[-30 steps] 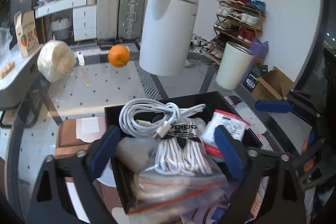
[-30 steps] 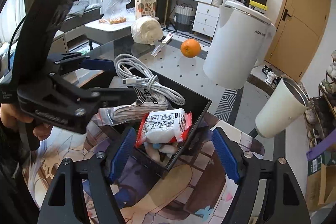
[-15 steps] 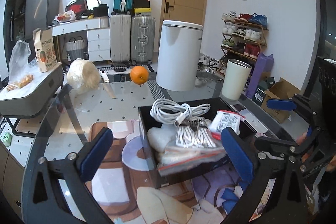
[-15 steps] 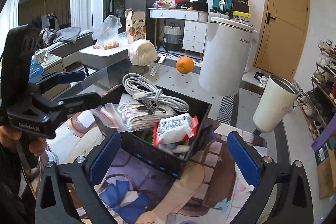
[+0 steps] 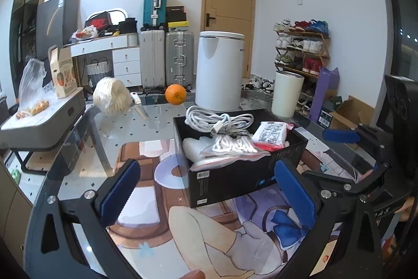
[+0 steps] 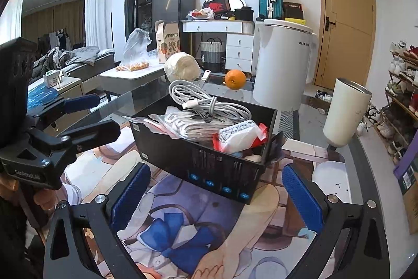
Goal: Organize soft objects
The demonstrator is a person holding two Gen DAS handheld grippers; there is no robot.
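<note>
A black box (image 5: pixel 235 177) (image 6: pixel 203 161) stands on a printed mat on the glass table. Inside lie a coiled white cable (image 5: pixel 216 119) (image 6: pixel 206 101), a clear bag of white cloth (image 5: pixel 230 148) (image 6: pixel 188 124) and a red-edged white packet (image 5: pixel 271 134) (image 6: pixel 240 136). My left gripper (image 5: pixel 206 190) hangs open in front of the box, nothing between its blue pads. To the box's other side, my right gripper (image 6: pixel 214 192) is open too, short of the box front. Each gripper appears in the other's view: the right one (image 5: pixel 365 161), the left one (image 6: pixel 65 122).
Beyond the box on the table are an orange (image 5: pixel 175 94) (image 6: pixel 235 79), a white bundle (image 5: pixel 112 98) (image 6: pixel 183 67), a knife (image 5: pixel 139 105), a tall white appliance (image 5: pixel 219 69) (image 6: pixel 282 69) and a cream tumbler (image 5: pixel 287 93) (image 6: pixel 344 114). A hand (image 6: pixel 44 198) holds the left gripper.
Both grippers have drawn back from the box; their jaws, which straddled the bag and the packet, now stand wider and clear of it. The contents stay in the box.
</note>
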